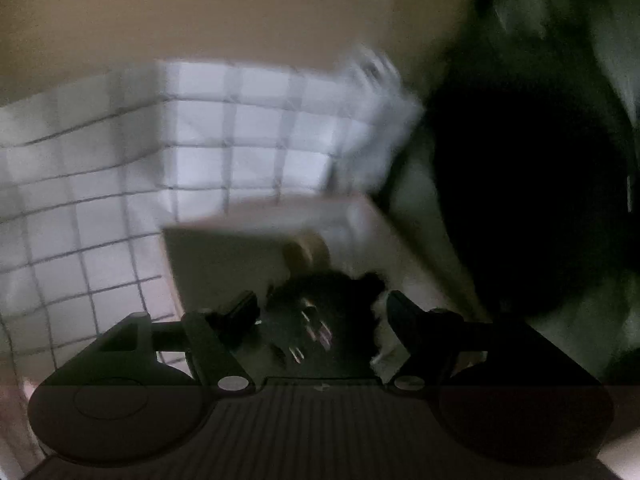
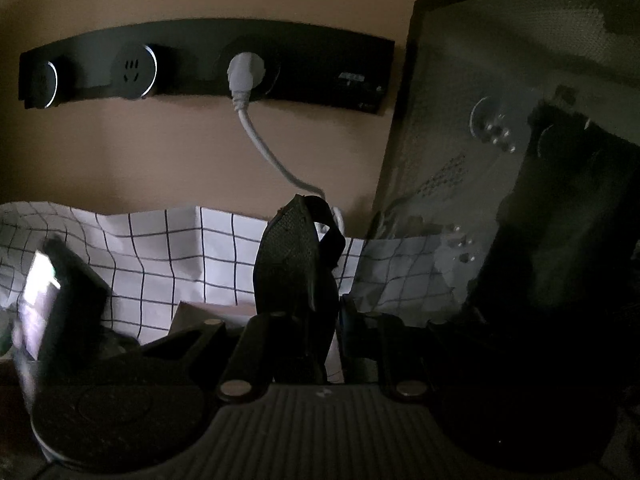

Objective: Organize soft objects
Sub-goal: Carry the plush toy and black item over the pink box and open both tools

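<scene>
A: Held upright between the nearly closed jaws of the right gripper: a black mesh pouch with a strap looping off its top. Raised in front of the checked cloth, below the beige wall.

B: And the left gripper?

A: Jaws wide apart, pressing on nothing. Between the fingers, lower down, a dark plug-like item with metal prongs; touching or not, cannot tell through the blur. Also seen from the right wrist view, at far left, as a blurred dark shape.

B: Any container?

A: A pale shallow box or tray just ahead of the left gripper, resting on the checked cloth. Inside, a small round pale thing and the dark pronged item; contents otherwise too blurred to name.

B: Writing, labels?

A: Small light marks at the right end of the black socket strip on the wall, too small to read. A white plug seated in one socket, cord hanging down behind the pouch.

B: Further out?

A: A large dark panel leaning at right, with round fittings and a patch of small holes. No readable brand anywhere.
</scene>
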